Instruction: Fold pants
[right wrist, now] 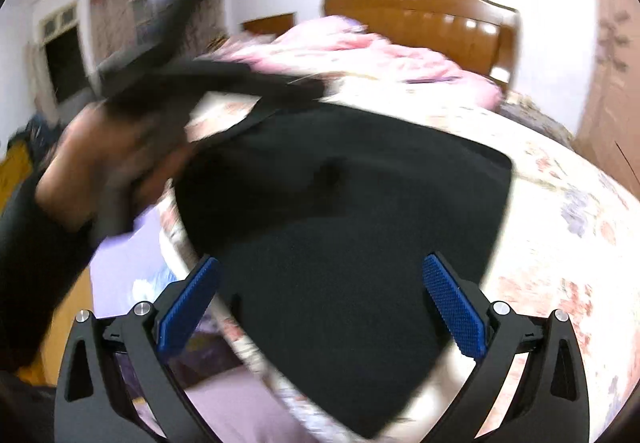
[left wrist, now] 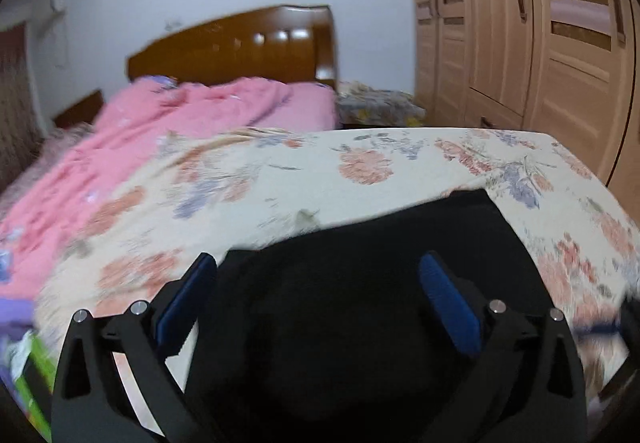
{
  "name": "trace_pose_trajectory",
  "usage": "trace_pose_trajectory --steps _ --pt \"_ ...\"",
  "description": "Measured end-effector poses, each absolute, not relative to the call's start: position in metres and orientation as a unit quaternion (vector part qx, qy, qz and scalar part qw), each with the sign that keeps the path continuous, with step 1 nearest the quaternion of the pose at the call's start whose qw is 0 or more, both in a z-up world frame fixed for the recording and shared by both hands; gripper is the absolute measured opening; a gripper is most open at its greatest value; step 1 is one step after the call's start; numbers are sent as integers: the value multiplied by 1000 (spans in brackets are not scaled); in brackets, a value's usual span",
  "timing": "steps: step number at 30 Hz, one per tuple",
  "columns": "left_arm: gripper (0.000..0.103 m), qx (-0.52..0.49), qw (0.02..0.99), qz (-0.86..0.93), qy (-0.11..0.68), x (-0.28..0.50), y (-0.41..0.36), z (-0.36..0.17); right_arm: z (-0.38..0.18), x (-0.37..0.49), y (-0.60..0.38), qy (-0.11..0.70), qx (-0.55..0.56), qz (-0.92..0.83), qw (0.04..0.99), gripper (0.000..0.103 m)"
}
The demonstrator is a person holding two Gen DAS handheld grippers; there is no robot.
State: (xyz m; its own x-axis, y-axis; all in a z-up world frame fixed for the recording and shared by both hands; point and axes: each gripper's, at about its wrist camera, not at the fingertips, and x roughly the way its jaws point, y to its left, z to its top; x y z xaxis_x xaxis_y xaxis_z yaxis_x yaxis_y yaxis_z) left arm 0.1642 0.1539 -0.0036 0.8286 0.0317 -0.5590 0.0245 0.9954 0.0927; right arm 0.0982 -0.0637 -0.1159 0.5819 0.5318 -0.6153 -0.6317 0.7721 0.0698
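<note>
The black pants (left wrist: pixel 360 323) lie folded in a flat dark slab on the floral sheet (left wrist: pixel 320 171). My left gripper (left wrist: pixel 319 259) hovers over their near part with its blue pads (left wrist: pixel 448 303) spread wide and nothing pinched between them. In the right wrist view the pants (right wrist: pixel 340 211) spread out ahead of my right gripper (right wrist: pixel 322 261), which is open above their near corner, its pads (right wrist: pixel 452 307) free of cloth. A person's hand (right wrist: pixel 92 163) in a dark sleeve holds the other gripper, blurred, over the pants' far left edge.
A pink quilt (left wrist: pixel 180 123) lies behind the floral sheet, against a wooden headboard (left wrist: pixel 240 47). A tall beige wardrobe (left wrist: pixel 540 43) stands at the right. Purple fabric (right wrist: pixel 132 259) and a green box (left wrist: pixel 36 375) lie off the sheet's left edge.
</note>
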Motion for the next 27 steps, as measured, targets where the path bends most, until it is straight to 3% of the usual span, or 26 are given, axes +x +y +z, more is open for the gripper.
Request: trace_pose_trajectory --steps 7,27 --pt "102 57 931 18 359 131 169 -57 -130 132 -82 359 -32 289 887 99" --pt "102 43 940 13 339 128 177 -67 -158 122 -93 399 27 305 864 99"
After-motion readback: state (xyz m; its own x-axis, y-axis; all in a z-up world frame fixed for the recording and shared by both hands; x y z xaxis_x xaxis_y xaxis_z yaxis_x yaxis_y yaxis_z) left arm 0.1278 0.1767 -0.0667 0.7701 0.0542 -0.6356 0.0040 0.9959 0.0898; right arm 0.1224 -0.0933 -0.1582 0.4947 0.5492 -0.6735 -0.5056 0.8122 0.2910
